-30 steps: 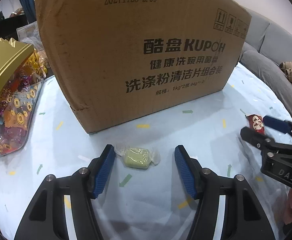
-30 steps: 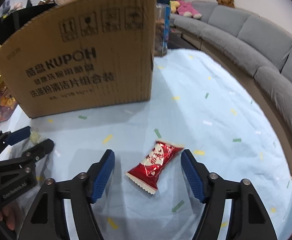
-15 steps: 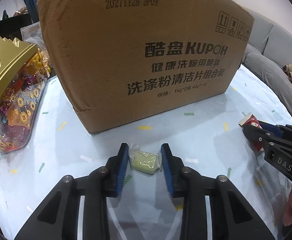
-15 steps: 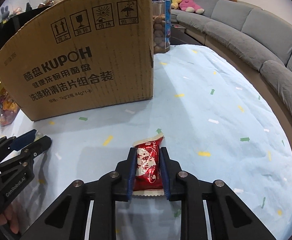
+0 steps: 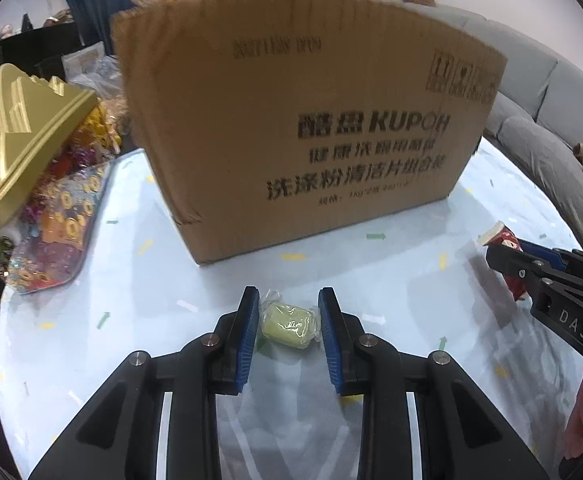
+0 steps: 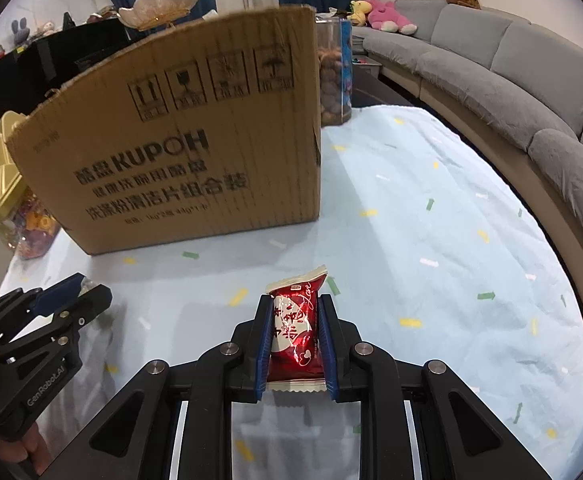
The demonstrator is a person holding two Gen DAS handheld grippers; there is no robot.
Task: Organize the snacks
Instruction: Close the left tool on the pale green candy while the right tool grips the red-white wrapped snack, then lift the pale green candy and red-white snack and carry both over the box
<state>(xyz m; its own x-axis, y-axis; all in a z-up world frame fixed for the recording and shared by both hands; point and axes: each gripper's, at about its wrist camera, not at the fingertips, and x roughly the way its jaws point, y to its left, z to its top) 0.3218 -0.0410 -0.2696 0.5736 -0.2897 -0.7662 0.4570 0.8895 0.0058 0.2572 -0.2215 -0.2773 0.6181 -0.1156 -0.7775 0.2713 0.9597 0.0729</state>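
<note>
Left gripper (image 5: 288,322) had just closed, clamped on the green candy (image 5: 289,325), just above the blue tablecloth (image 5: 111,300) in front of the cardboard box (image 5: 311,140). Right gripper (image 6: 294,340) clenched on the red snack packet (image 6: 295,332), lifted just off the cloth, grey sofa (image 6: 511,80) further right.

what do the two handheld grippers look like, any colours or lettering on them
Both are black plastic two-finger tools with angular cut-out linkage arms, silver pivot pins and ribbed blue pads on the finger insides. The left gripper carries white "GenRobot.AI" lettering on its side, seen from the right wrist; the right gripper shows white "DAS" lettering, seen from the left wrist. No cables or sleeves are visible.
</note>
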